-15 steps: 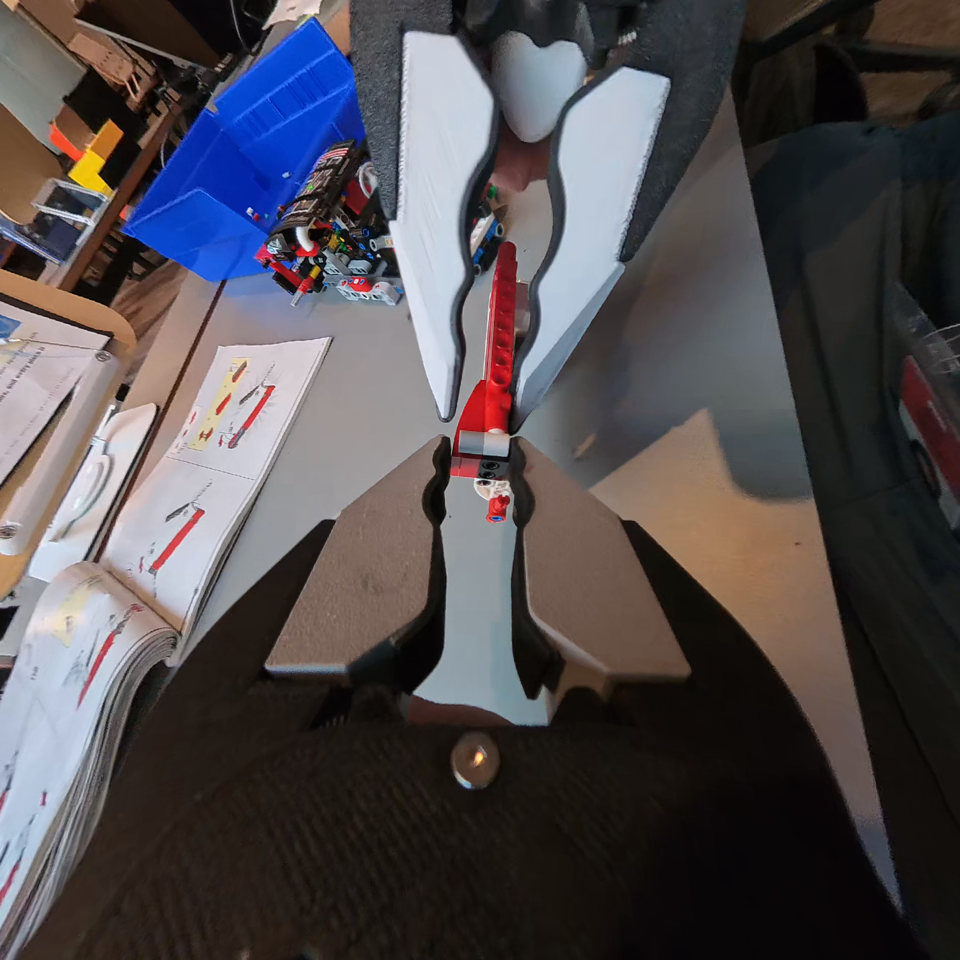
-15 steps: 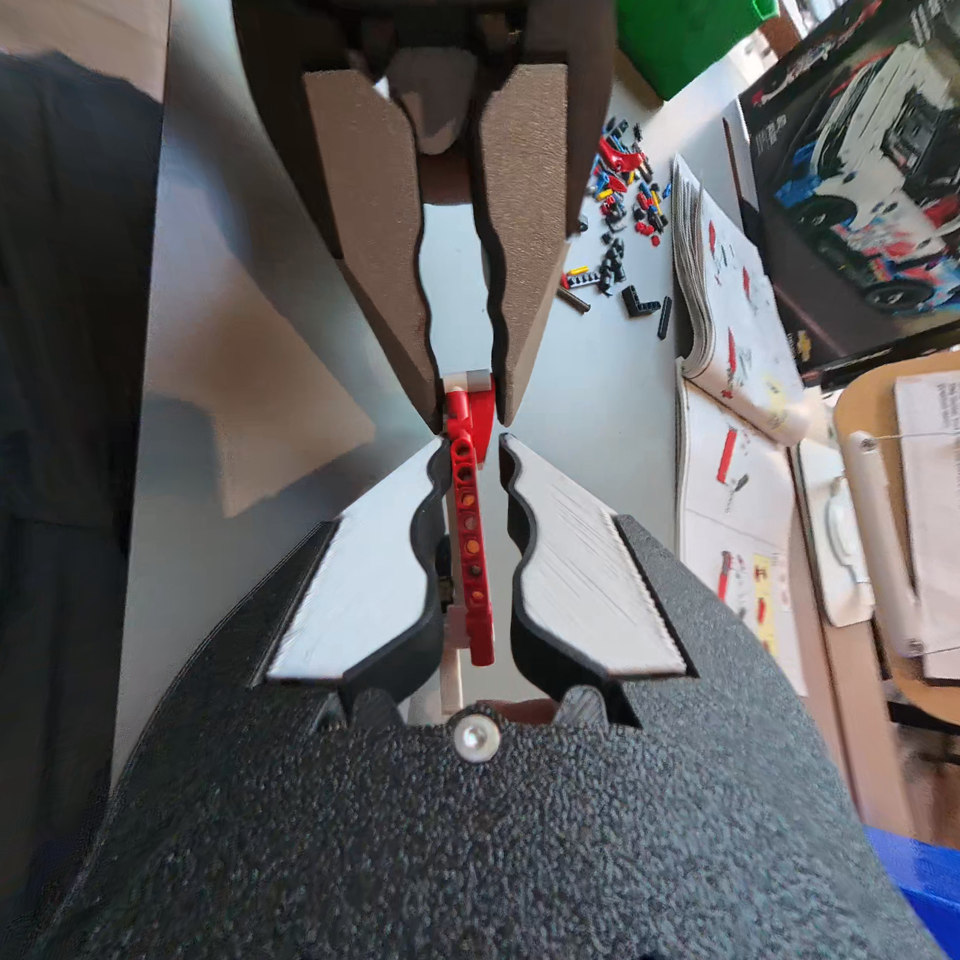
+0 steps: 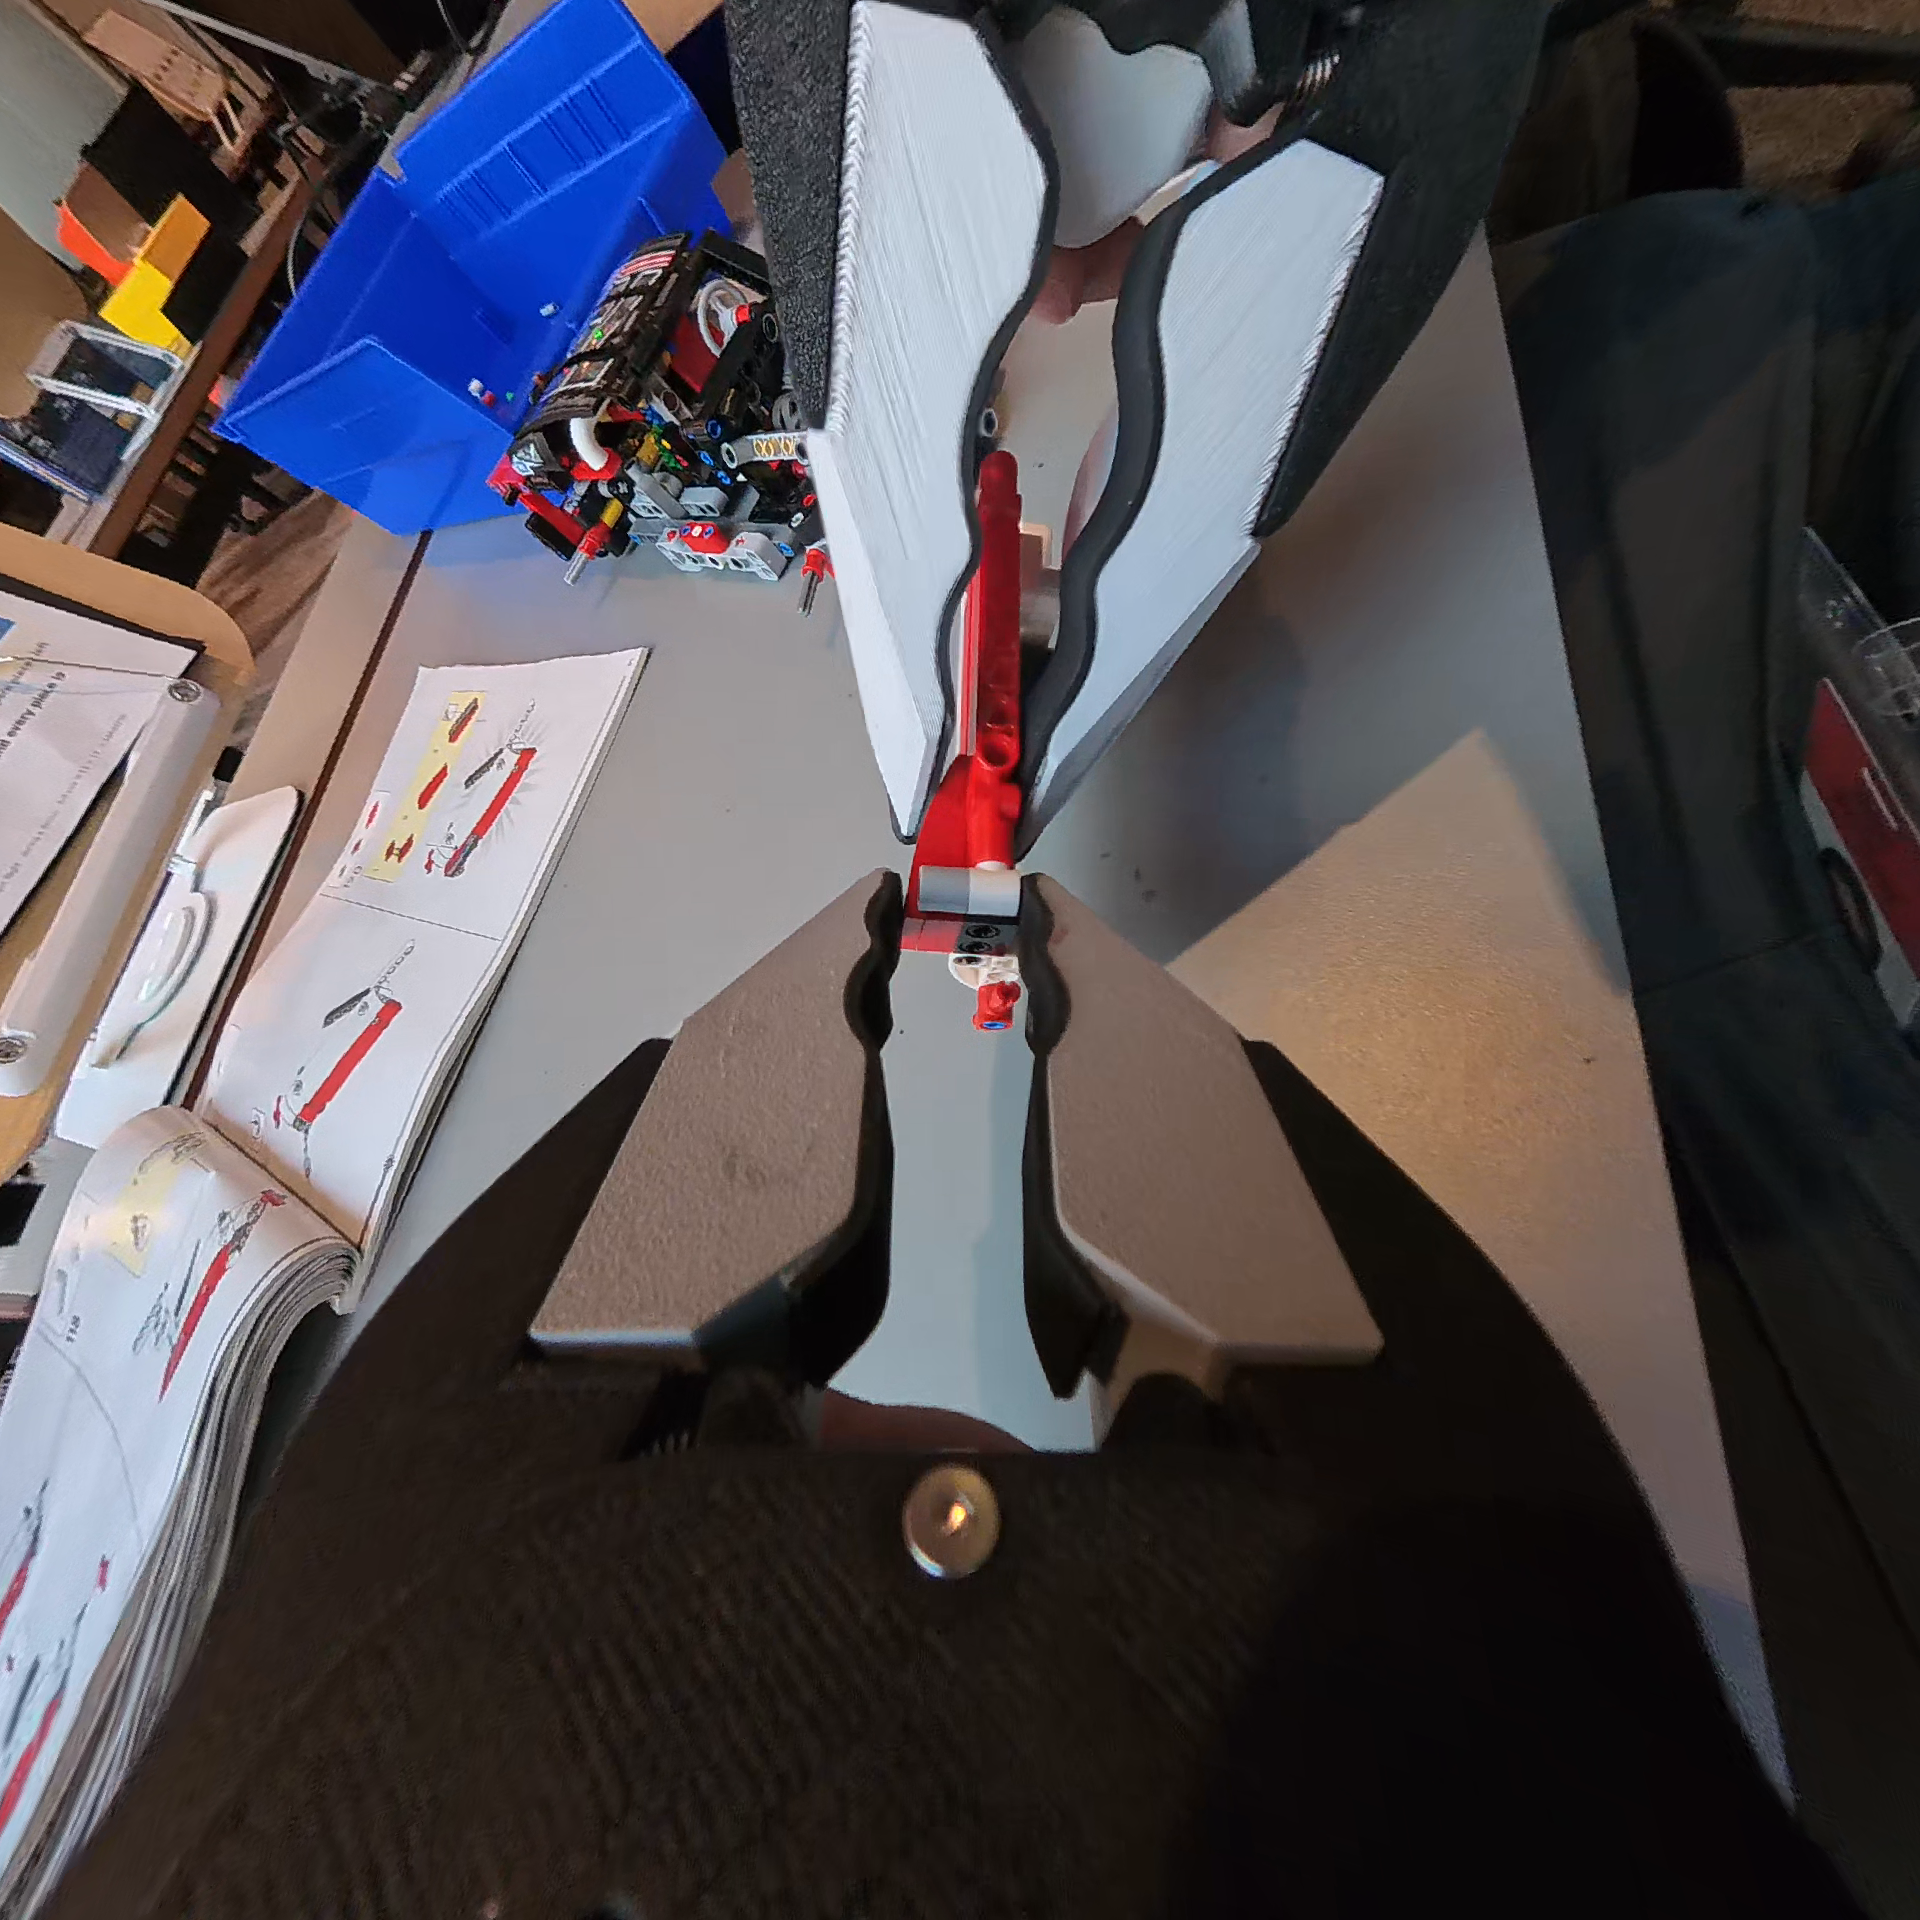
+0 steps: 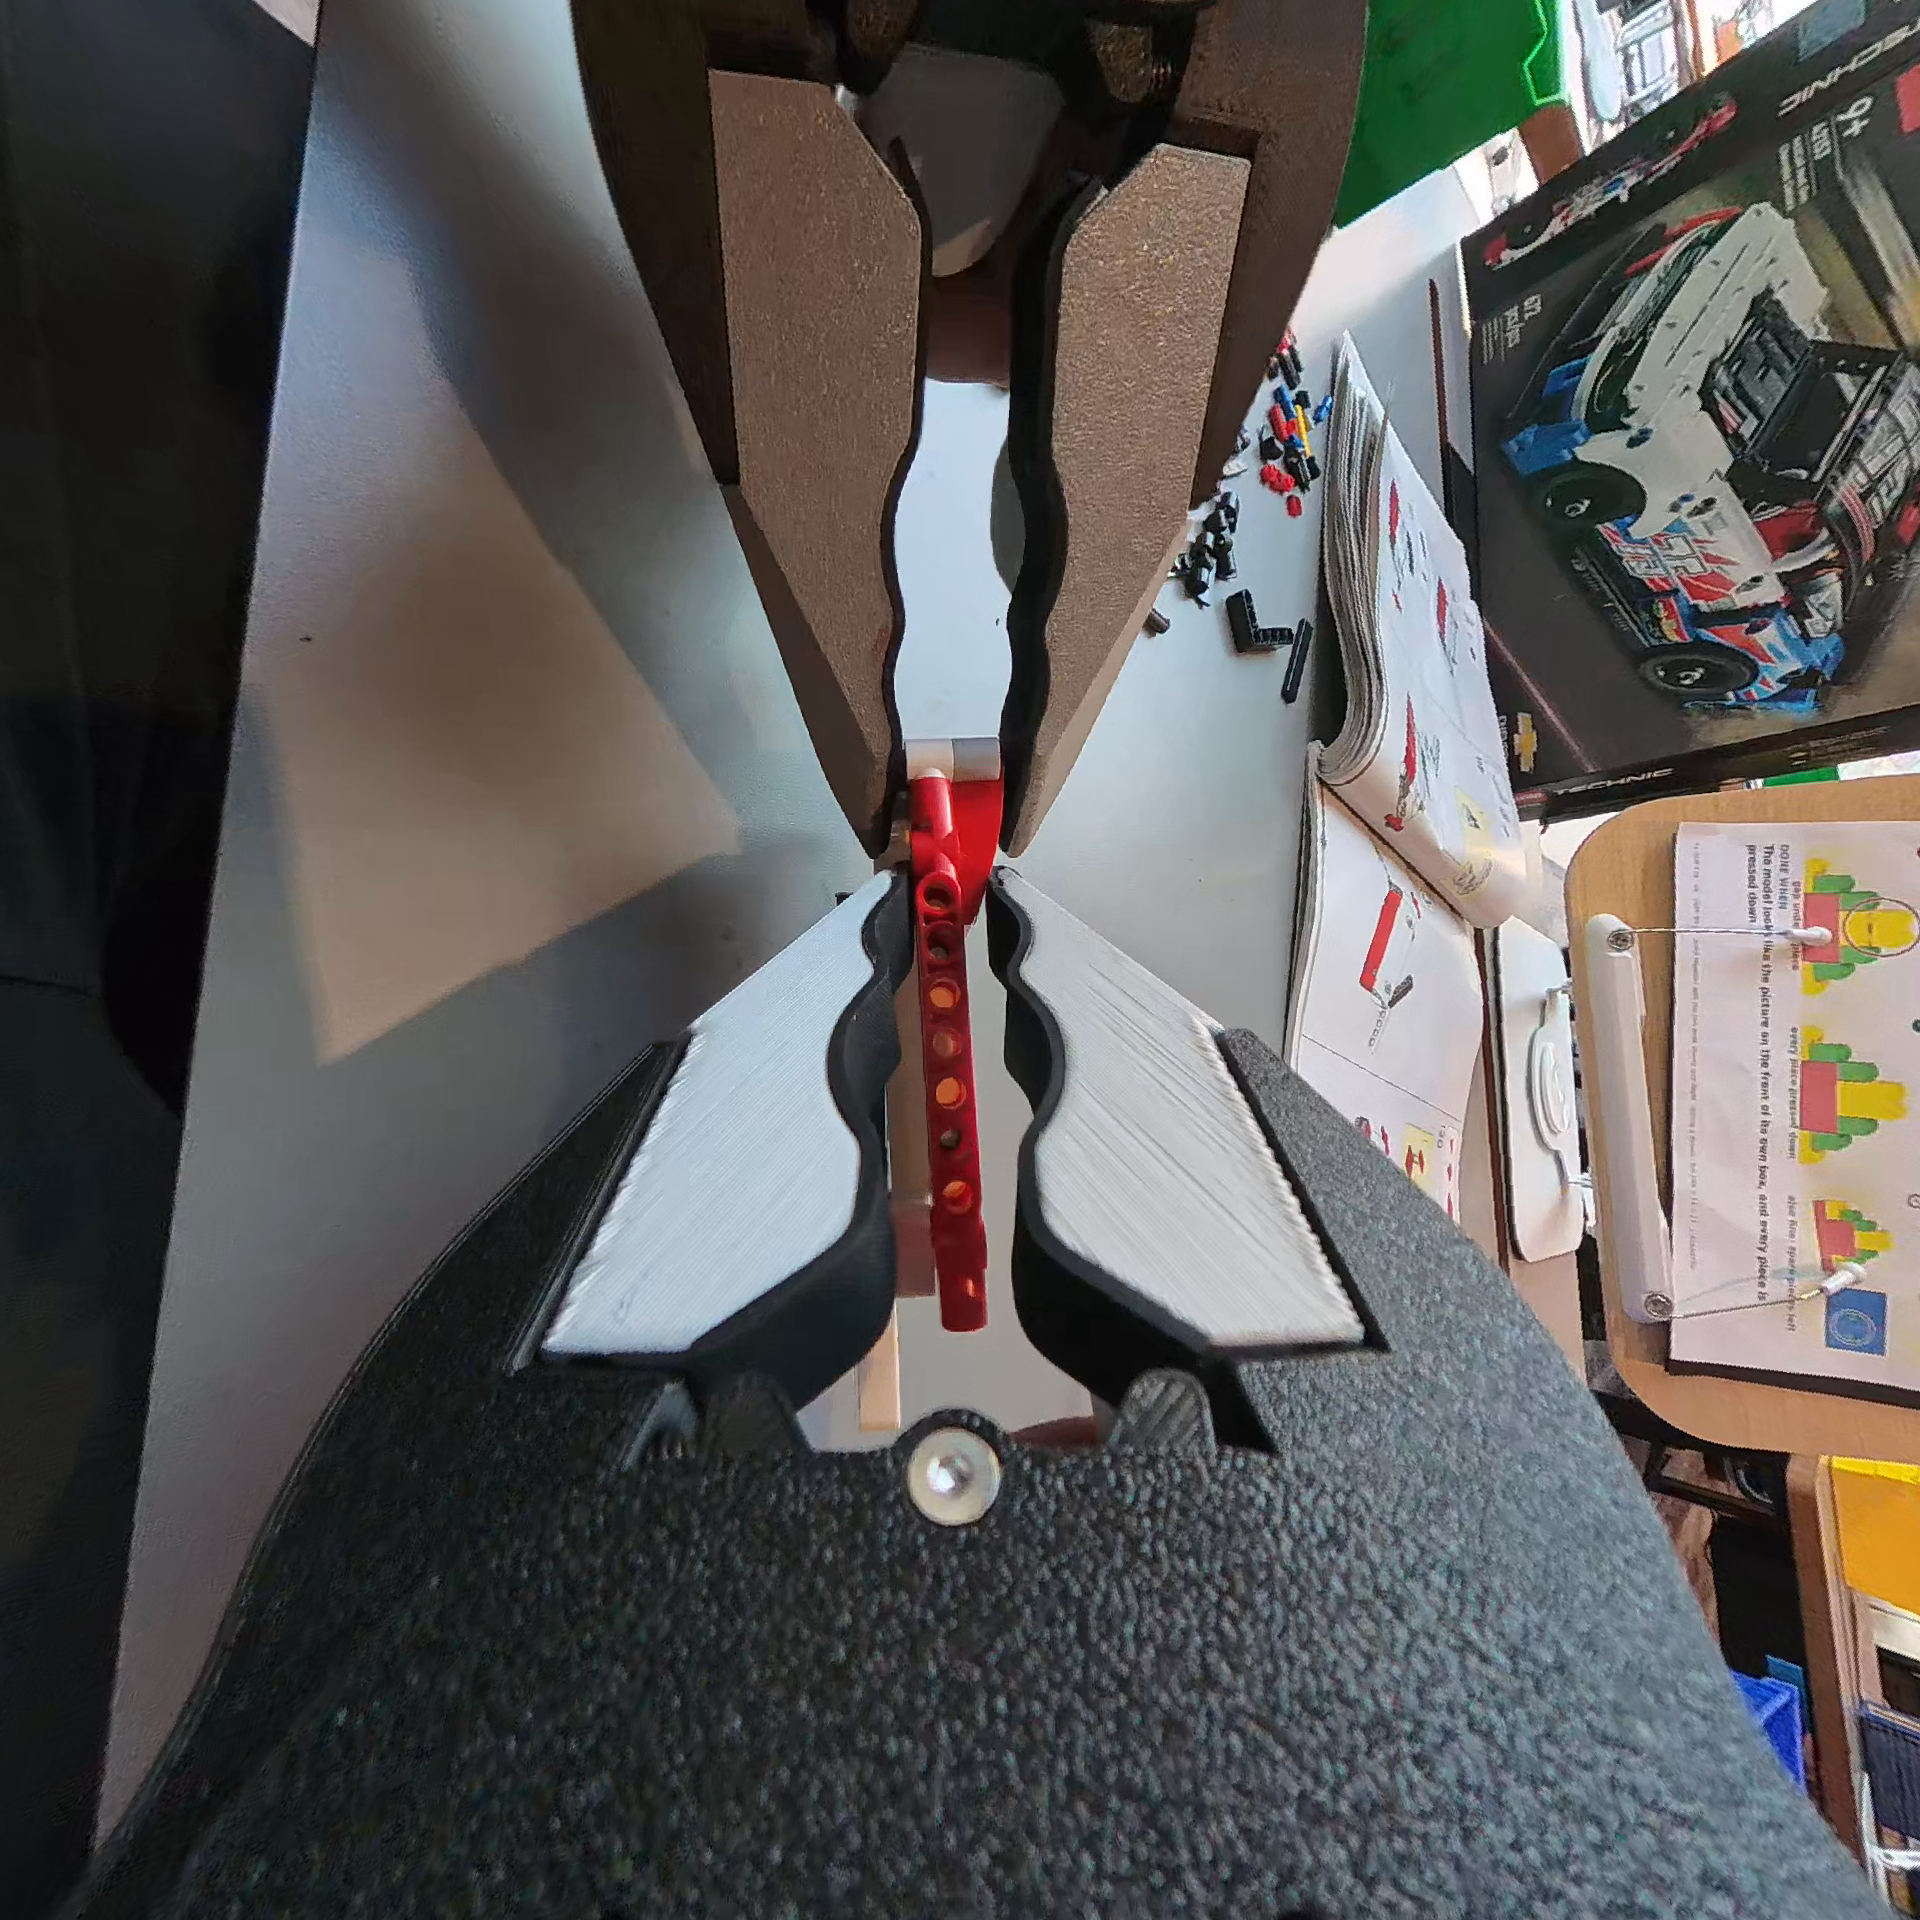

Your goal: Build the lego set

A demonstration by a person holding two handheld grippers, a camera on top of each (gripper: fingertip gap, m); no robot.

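A long red holed beam with a red connector and a small grey and white piece at one end is held in the air between both grippers, above the grey table. My left gripper, with brown pads, is shut on the grey and red end. My right gripper, with white pads, is shut on the beam beside the connector, tip to tip with the left one. The beam runs back between the right gripper's pads. A small red pin sticks out at the left end.
A partly built model stands in front of a blue bin. An open instruction booklet lies at the table's side. Loose small pieces lie by the booklet, with the set's box and a green bin beyond. Both grippers' tips are close together, under 4 cm apart.
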